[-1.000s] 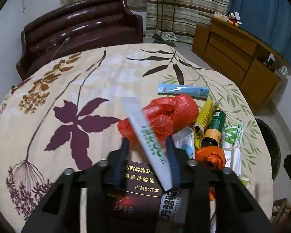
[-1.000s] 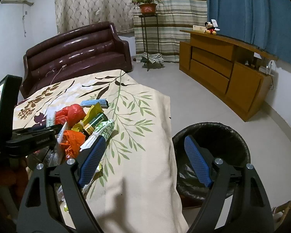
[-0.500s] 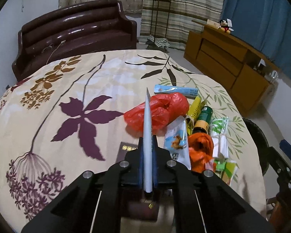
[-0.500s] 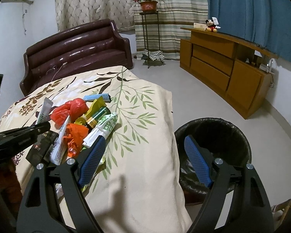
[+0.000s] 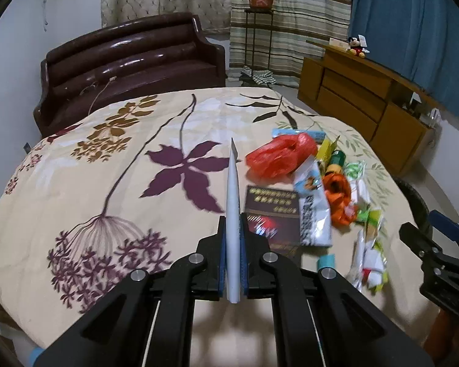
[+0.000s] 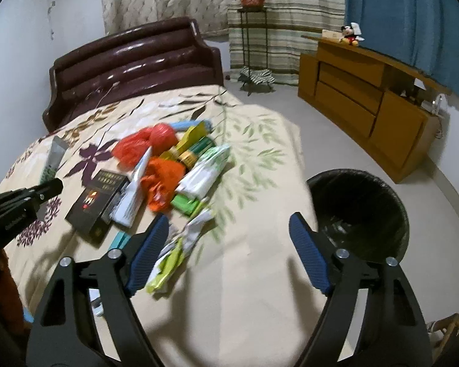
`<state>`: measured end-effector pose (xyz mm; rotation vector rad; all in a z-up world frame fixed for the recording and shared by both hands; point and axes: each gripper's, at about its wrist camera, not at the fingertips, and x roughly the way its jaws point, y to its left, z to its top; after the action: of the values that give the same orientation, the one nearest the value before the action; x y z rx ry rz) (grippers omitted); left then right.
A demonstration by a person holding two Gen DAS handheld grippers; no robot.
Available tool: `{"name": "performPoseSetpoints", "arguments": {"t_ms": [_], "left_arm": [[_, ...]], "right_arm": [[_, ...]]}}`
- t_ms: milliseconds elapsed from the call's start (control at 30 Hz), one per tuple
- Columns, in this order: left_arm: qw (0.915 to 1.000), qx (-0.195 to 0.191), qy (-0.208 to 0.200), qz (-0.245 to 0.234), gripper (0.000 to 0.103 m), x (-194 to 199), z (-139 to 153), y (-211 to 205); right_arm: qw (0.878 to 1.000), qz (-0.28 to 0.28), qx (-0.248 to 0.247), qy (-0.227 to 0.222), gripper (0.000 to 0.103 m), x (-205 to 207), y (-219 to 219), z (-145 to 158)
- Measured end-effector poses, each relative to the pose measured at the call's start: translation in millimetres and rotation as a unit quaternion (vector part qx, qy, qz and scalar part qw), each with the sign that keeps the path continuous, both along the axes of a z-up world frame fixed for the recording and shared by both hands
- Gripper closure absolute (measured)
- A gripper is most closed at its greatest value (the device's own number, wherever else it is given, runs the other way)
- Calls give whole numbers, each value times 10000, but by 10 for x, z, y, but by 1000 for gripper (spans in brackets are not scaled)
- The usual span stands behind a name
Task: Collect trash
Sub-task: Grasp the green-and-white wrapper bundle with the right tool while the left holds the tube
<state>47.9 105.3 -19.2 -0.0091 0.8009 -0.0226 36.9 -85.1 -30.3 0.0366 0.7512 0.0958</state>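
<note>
Trash here is a pile on the bedspread (image 5: 113, 165) plus one flat white wrapper strip (image 5: 233, 195) I've got clamped edge-on in my left gripper (image 5: 232, 238), jaws pinched tight on it; its long axis runs straight out along the fingers, tip pointing away toward the brown sofa (image 5: 131, 64), tail poking out behind the pads. From the right wrist view that same strip (image 6: 54, 159) stands tilted up off the bed at far left. Rest of the pile sits toward the bed's right edge: red bag (image 5: 280, 156), orange bag (image 5: 338, 192), dark box (image 5: 272, 217) lying flat just beside my left fingers, white pouch (image 5: 313, 211) overlapping the box's right side, green-white packs (image 6: 206, 171) pointing diagonally toward the bed corner. My right gripper (image 6: 226, 257) has just been closing a little but jaws are wide apart, gripping nothing, with a crumpled green-white wrapper (image 6: 176, 257) lying by the left pad, touch unclear from blur. Black-lined bin (image 6: 361, 211) is on the floor just off the bed's right edge, mouth open upward. Bare floor between bed and wooden cabinet (image 6: 367, 107), bare spread left of the pile
</note>
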Motion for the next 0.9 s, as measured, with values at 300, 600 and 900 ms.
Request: {"name": "performPoseSetpoints", "arguments": {"t_ms": [300, 600, 900], "left_arm": [[9999, -78, 81, 72, 95, -112, -90, 216], [9999, -102, 48, 52, 95, -120, -101, 258], [9999, 84, -76, 16, 95, -147, -68, 260]], "right_arm": [[9986, 108, 50, 509, 39, 51, 226, -246], [9984, -56, -314, 474, 48, 5, 119, -167], [9986, 34, -159, 512, 48, 44, 269, -187]]}}
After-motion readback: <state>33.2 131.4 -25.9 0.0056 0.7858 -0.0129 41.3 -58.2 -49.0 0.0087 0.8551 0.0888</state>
